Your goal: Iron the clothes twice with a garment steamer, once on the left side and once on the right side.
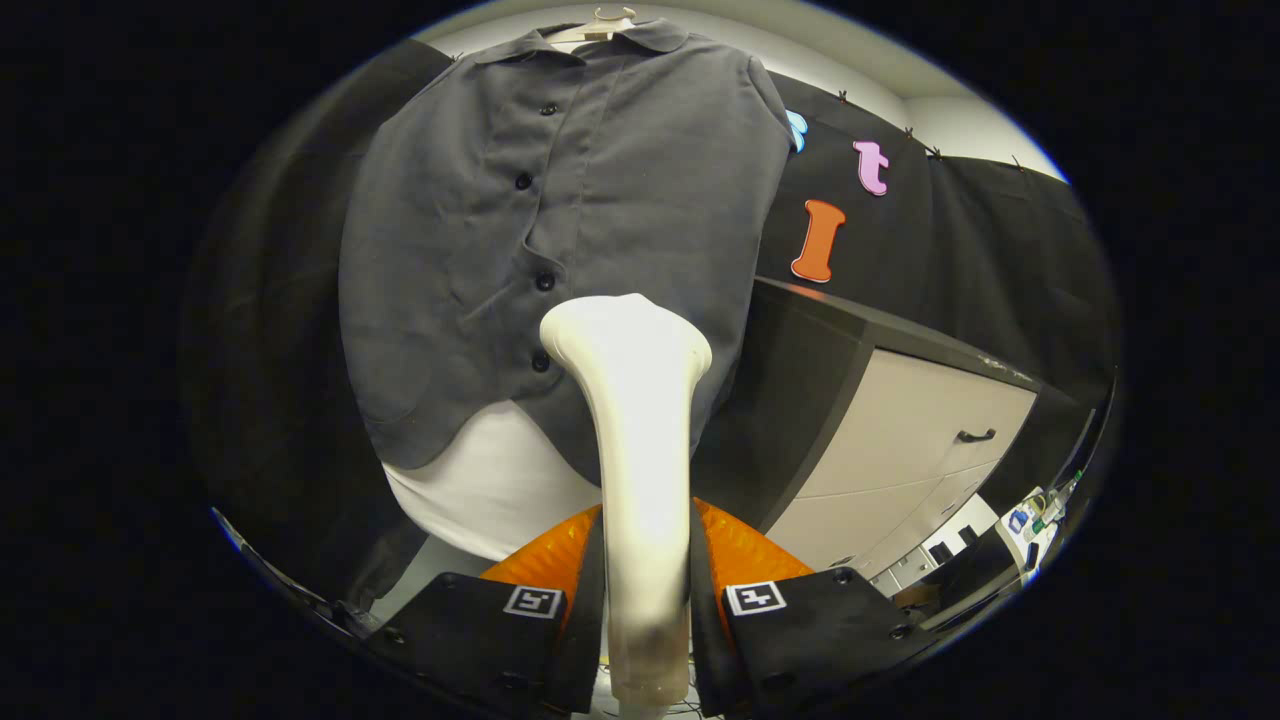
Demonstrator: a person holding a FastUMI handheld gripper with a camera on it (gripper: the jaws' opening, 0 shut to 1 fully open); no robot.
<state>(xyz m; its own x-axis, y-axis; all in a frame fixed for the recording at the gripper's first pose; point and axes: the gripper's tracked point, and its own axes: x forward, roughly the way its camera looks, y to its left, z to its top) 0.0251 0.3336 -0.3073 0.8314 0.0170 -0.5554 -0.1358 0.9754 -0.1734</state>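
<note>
My gripper (645, 590) clamps white plastic garment steamer (630, 400) by handle, both fingers pressing. Grey buttoned shirt on hanger (560, 200) hangs just beyond steamer head, head low by button placket. I judge: keep head flat near fabric, stroke one side slowly.

The gripper (645, 600) sits at the bottom centre of the frame, pointing forward and slightly upward. Its two fingers (500, 625) show as broad blocks on either side of the middle line, one at lower left of centre and one at lower right, each carrying a small square marker on its upper face. The fingers are drawn in close and both press against the handle of the garment steamer (640, 440), which stands upright between them and rises toward the middle of the frame. The fingers look level with each other, neither one ahead
</note>
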